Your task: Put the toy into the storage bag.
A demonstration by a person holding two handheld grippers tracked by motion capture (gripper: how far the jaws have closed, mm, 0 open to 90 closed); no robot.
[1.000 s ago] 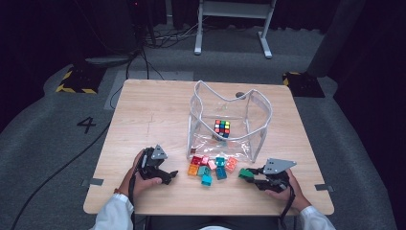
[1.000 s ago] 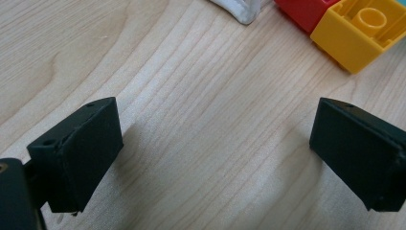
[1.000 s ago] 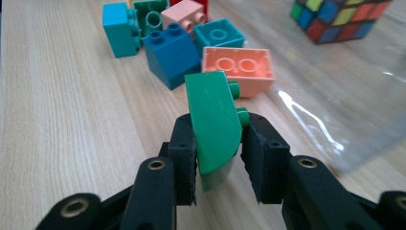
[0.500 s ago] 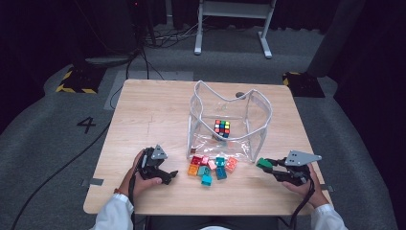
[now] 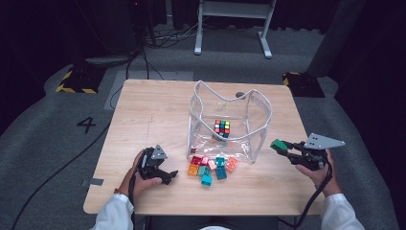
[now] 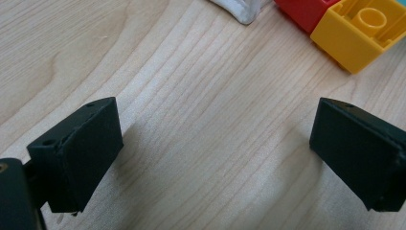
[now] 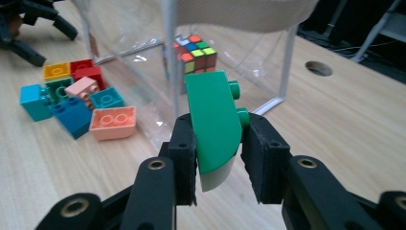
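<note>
- One green curved brick (image 7: 213, 120) sits clamped between the jaws of our right gripper (image 7: 218, 153); in the right gripper view its two studs point to the right, and its pale underside hangs below the pads.
- In the high view we hold the right gripper (image 5: 287, 147) near the table's right edge, just right of the clear bag (image 5: 258, 120) – brick (image 5: 276, 143) foremost, pointing toward the bag's right wall and apart from it.
- Our left gripper (image 5: 165, 176) rests low at the front left of the table (image 5: 143, 115), jaws spread wide and holding nothing; the left gripper view shows bare wood between the two black pads (image 6: 79, 148).
- Just ahead of the left gripper's jaws lie a yellow brick (image 6: 356, 33) and a red brick (image 6: 301, 8), both outside the gap.
- Open room – the table's left half and its front strip are bare wood; the right side beyond the bag is free apart from our right hand (image 5: 321, 172).
- The bag stands upright at table centre with its white-trimmed mouth open upward; inside it lies a colour-puzzle cube (image 5: 221, 128).
- A loose cluster of bricks (image 5: 210, 166) lies on the table against the bag's front wall, between the two grippers.
</note>
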